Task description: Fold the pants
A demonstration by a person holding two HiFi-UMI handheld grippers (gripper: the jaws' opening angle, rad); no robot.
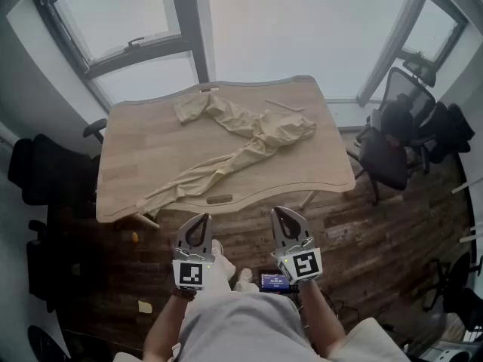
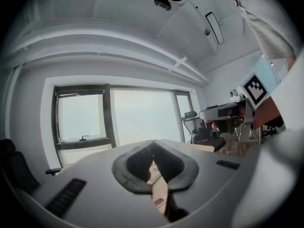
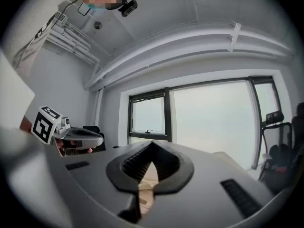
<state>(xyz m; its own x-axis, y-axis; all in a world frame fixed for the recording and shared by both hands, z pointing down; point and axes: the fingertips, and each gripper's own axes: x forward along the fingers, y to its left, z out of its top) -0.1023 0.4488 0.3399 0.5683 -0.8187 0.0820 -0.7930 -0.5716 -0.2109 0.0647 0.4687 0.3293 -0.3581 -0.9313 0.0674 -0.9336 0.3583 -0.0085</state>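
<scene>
Two grippers, left gripper (image 1: 201, 219) and right gripper (image 1: 281, 213), sit low at frame centre, jaws pressed together on nothing. Beyond them the beige pants (image 1: 243, 143) lie crumpled across the wooden table (image 1: 132, 153) mid-frame — dark office chairs (image 1: 389, 148) stand at right on the plank floor (image 1: 362, 236), windows (image 1: 302, 21) along the top.

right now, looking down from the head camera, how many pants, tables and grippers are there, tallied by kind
crumpled beige fabric pants: 1
light wooden table: 1
grey two-jaw grippers: 2, the left gripper and the right gripper
total: 4
</scene>
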